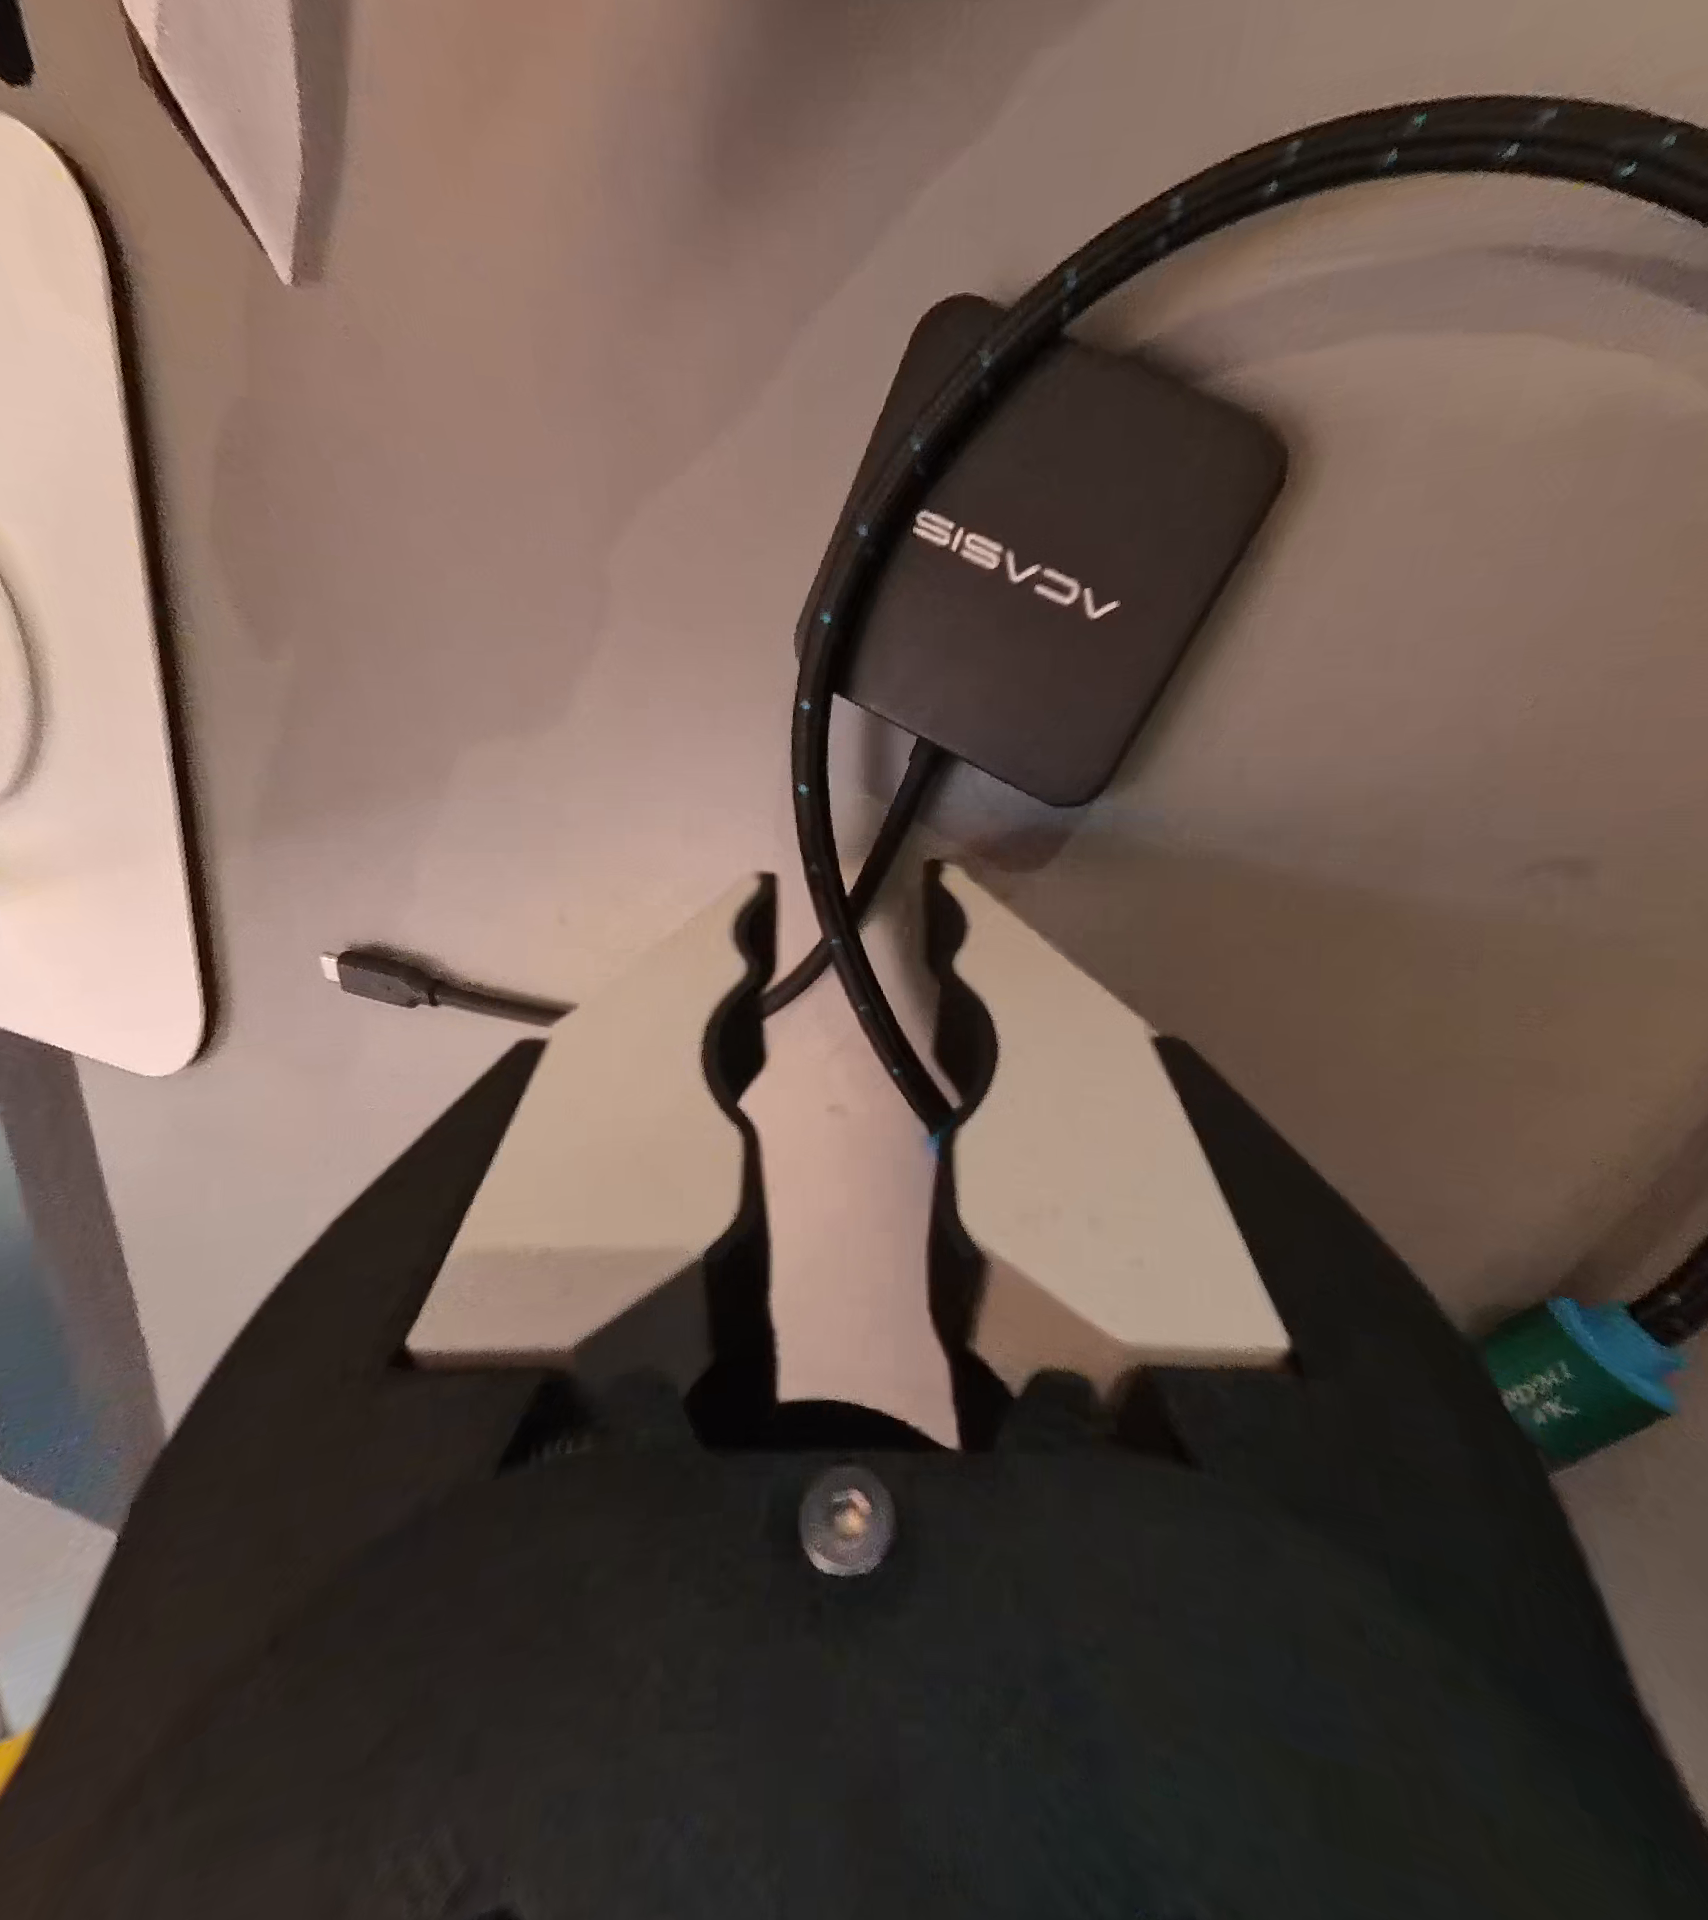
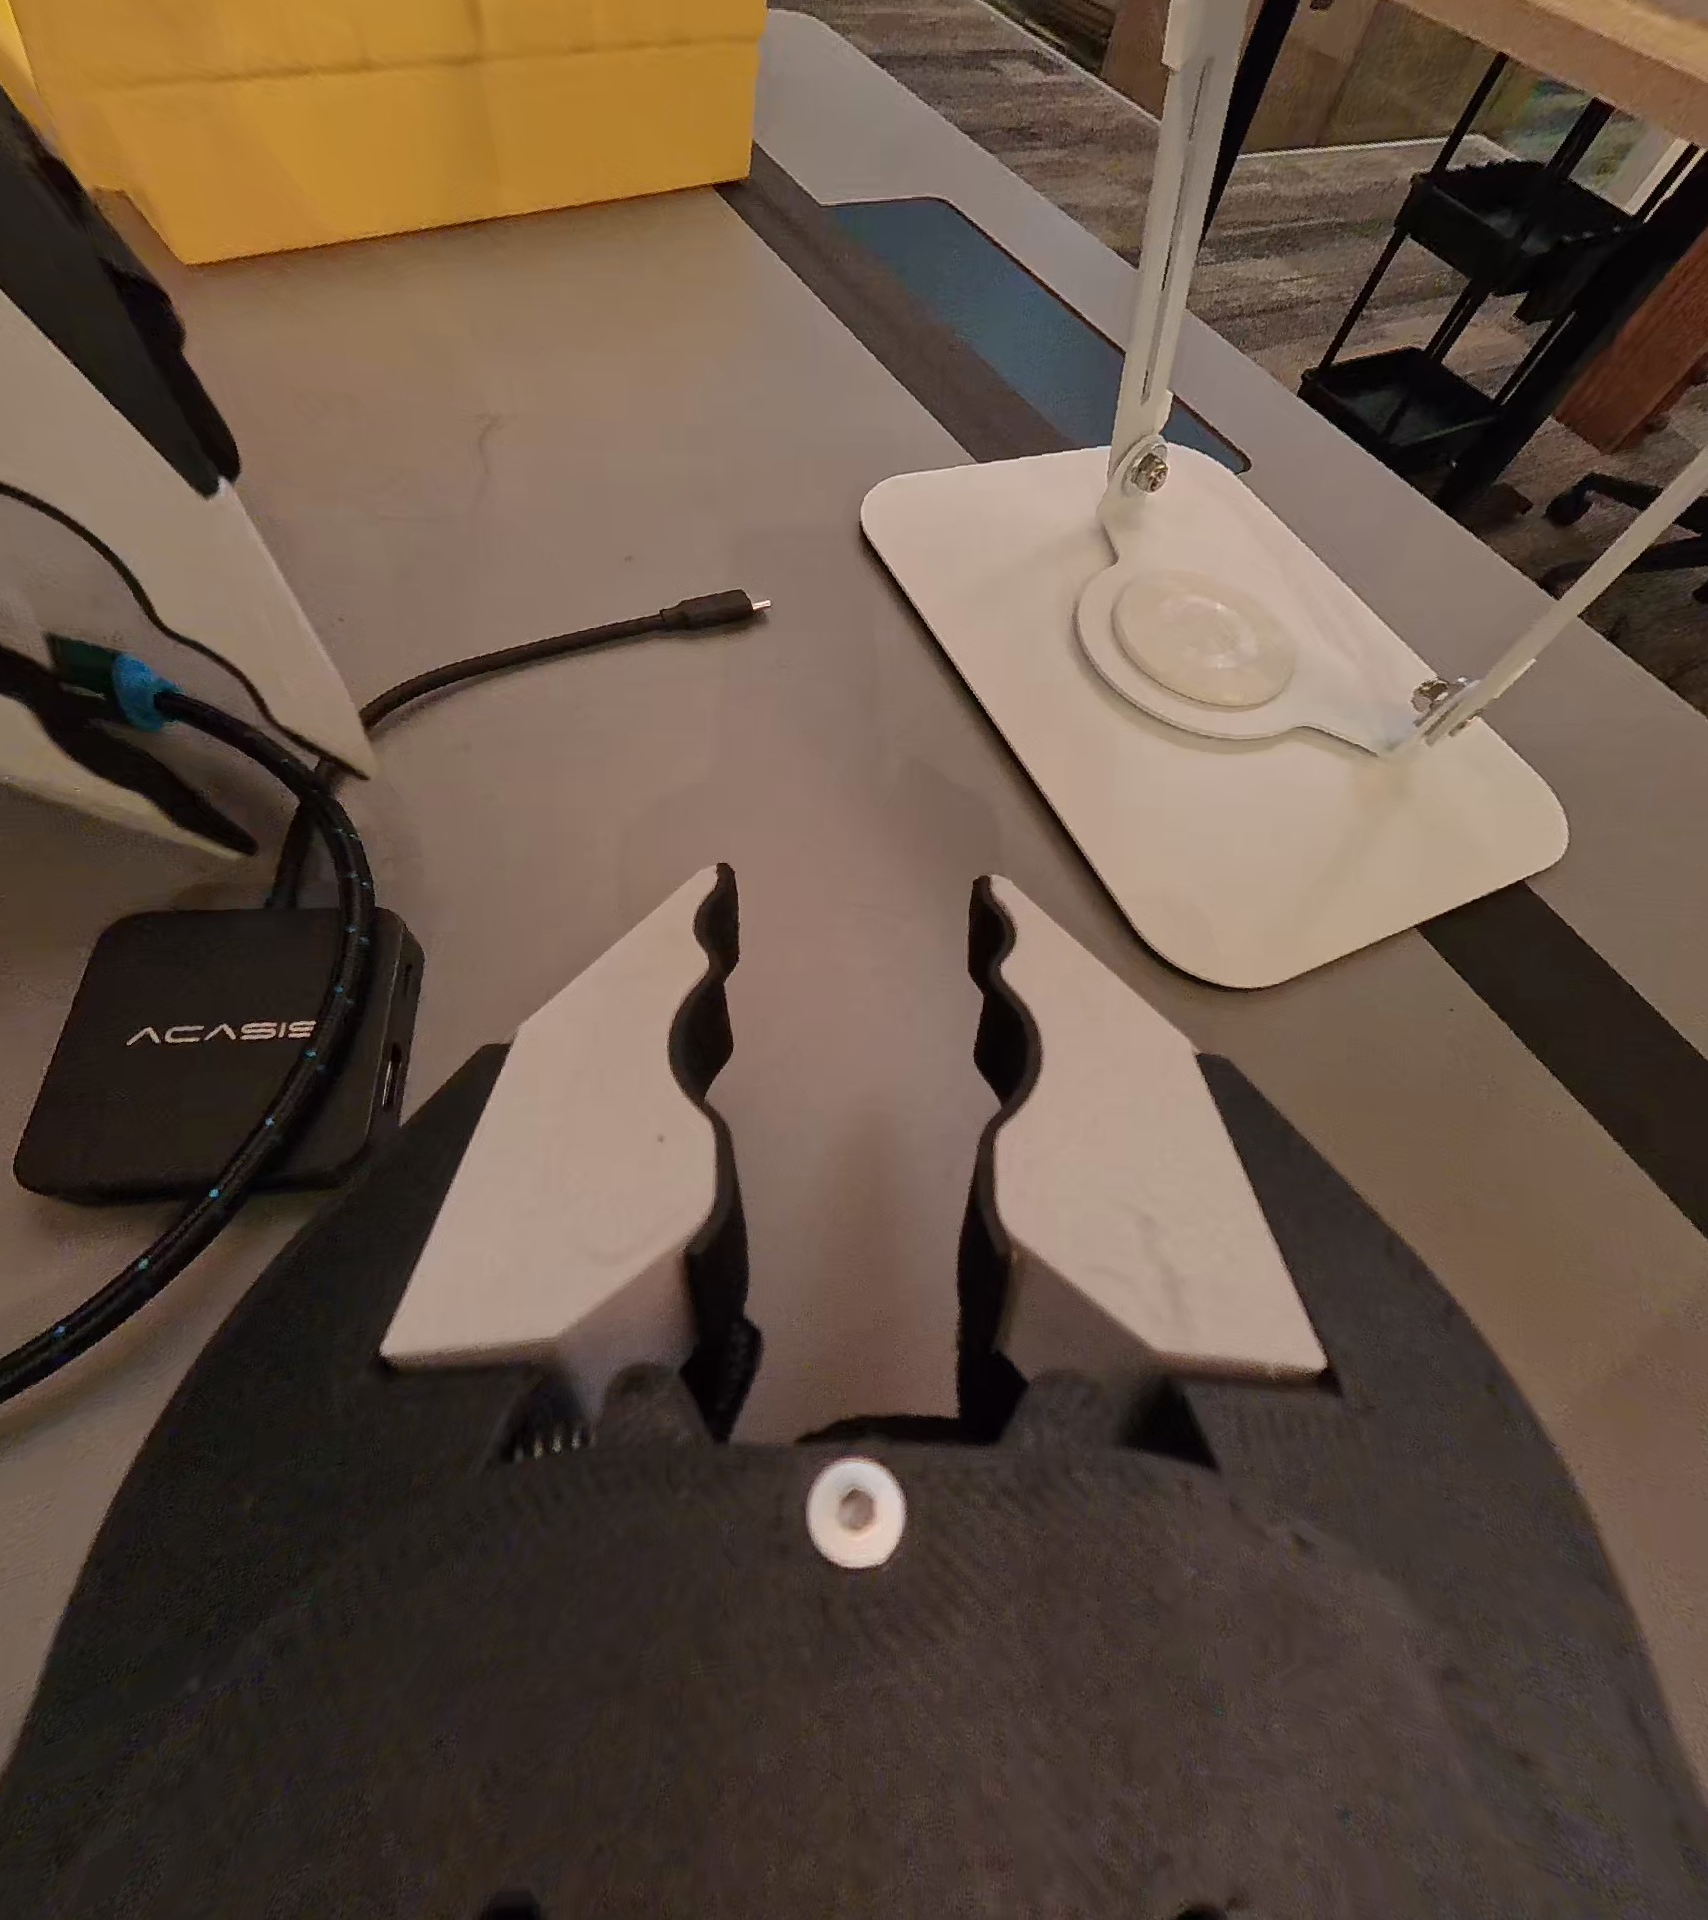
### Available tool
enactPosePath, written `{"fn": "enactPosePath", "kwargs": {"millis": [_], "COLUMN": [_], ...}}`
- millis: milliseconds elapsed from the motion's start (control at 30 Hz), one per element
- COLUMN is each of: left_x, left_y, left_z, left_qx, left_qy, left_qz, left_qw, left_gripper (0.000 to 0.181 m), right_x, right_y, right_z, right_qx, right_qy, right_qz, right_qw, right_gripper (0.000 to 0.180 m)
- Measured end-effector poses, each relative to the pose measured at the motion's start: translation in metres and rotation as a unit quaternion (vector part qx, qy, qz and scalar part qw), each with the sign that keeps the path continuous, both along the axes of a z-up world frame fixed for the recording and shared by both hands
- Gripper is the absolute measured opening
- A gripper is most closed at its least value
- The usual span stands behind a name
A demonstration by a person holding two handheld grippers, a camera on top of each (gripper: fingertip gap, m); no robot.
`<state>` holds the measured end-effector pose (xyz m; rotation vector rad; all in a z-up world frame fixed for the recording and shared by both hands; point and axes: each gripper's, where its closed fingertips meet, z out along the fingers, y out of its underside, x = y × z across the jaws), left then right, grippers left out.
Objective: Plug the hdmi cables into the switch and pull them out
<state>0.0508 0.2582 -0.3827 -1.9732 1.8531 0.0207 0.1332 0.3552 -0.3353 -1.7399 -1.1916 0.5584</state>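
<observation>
The black square switch (image 1: 1037, 582) lies flat on the grey table (image 1: 517, 520). A black braided HDMI cable (image 1: 1349, 135) loops over its edge and runs down between my left gripper's fingers. The cable's green and blue plug (image 1: 1546, 1392) lies beside the gripper body, not held. My left gripper (image 1: 850, 894) is open above the cables, just short of the switch. My right gripper (image 2: 855, 883) is open and empty over bare table, with the switch (image 2: 175, 1060) and the braided cable (image 2: 310, 1018) to its left. The left gripper (image 2: 102, 499) and the plug (image 2: 97, 675) show at far left.
The switch's thin black lead ends in a small plug (image 2: 715, 608) lying loose on the table; it also shows in the left wrist view (image 1: 372, 977). A white stand base (image 2: 1245, 831) with thin arms sits right of it. A yellow box (image 2: 414, 104) stands at the back. The table edge runs along the right. My right tips are about 11 centimetres from the black square switch (image 1: 1037, 582), my left tips only 5 centimetres. Look for it in the right wrist view (image 2: 213, 1027) too.
</observation>
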Motion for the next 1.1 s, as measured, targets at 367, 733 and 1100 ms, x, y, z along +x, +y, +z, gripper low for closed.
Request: {"fn": "enactPosePath", "kwargs": {"millis": [367, 733, 1100], "left_x": [-0.008, -0.017, 0.008], "left_y": [-0.012, -0.024, 0.003], "left_z": [0.015, 0.009, 0.012], "left_qx": [0.017, 0.011, -0.021], "left_qy": [-0.034, -0.036, -0.019], "left_qz": [0.01, -0.011, -0.1], "left_qw": [0.999, 0.999, 0.995], "left_gripper": [0.004, 0.038, 0.023], "right_x": [-0.003, -0.005, -0.005], "right_y": [-0.004, -0.007, -0.006], "right_z": [-0.001, -0.007, -0.008], "right_qx": [0.001, -0.004, -0.008], "right_qy": [-0.009, -0.018, -0.021], "right_qz": [0.014, 0.02, 0.019], "right_qw": [1.0, 1.0, 1.0], "right_gripper": [0.043, 0.043, 0.043]}}
